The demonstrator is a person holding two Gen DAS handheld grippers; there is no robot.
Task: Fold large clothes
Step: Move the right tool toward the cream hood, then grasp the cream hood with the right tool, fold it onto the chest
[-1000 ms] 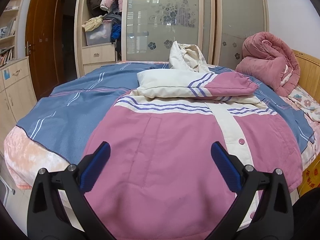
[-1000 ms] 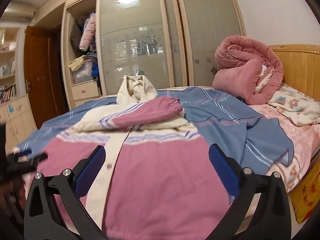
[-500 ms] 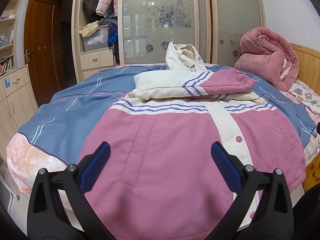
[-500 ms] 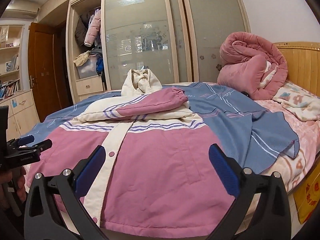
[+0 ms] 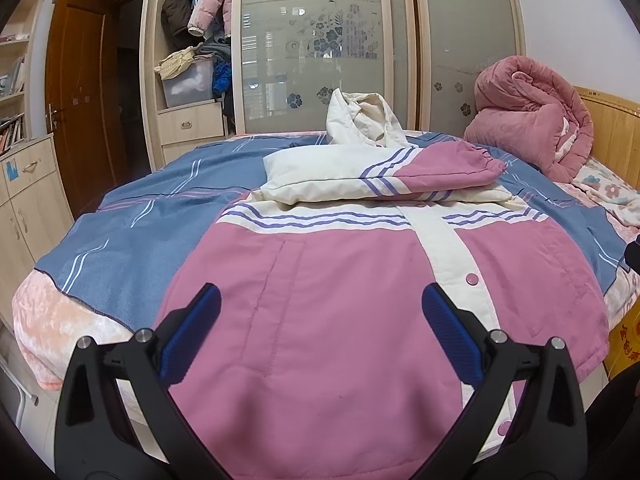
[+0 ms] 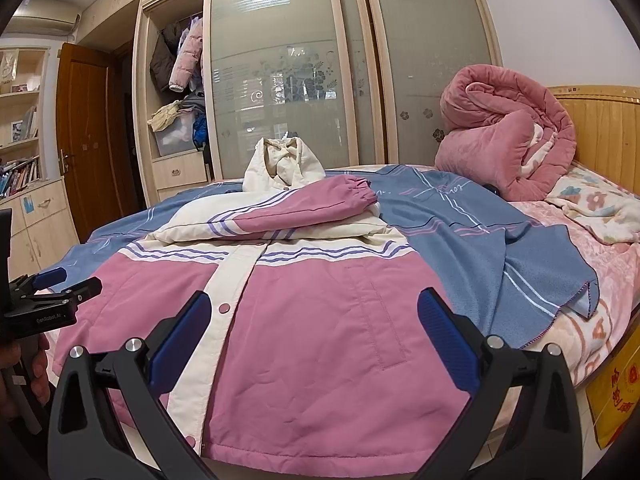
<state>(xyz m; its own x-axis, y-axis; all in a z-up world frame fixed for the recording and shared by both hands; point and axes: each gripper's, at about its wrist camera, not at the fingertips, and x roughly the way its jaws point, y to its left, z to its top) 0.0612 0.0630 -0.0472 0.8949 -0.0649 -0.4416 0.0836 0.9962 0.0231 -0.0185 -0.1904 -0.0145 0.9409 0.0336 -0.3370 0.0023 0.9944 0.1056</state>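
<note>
A large pink and cream jacket (image 5: 328, 300) with purple stripes lies front up on the bed, its hem at the near edge. Both sleeves (image 5: 400, 172) are folded across the chest, and the cream hood (image 5: 360, 120) stands up at the far end. My left gripper (image 5: 320, 312) is open and empty, held above the hem on the jacket's left half. My right gripper (image 6: 314, 320) is open and empty above the hem on the jacket's (image 6: 320, 320) right half. The left gripper also shows in the right wrist view (image 6: 66, 282), at the jacket's left edge.
A blue striped blanket (image 5: 140, 216) covers the bed under the jacket. A rolled pink quilt (image 6: 508, 144) sits by the wooden headboard (image 6: 600, 132) at the right. A wardrobe with glass doors (image 5: 320, 52) stands behind the bed. A yellow box (image 6: 616, 384) stands on the floor at the right.
Both grippers have pulled back and risen a little from the jacket, staying open. The jacket has not moved.
</note>
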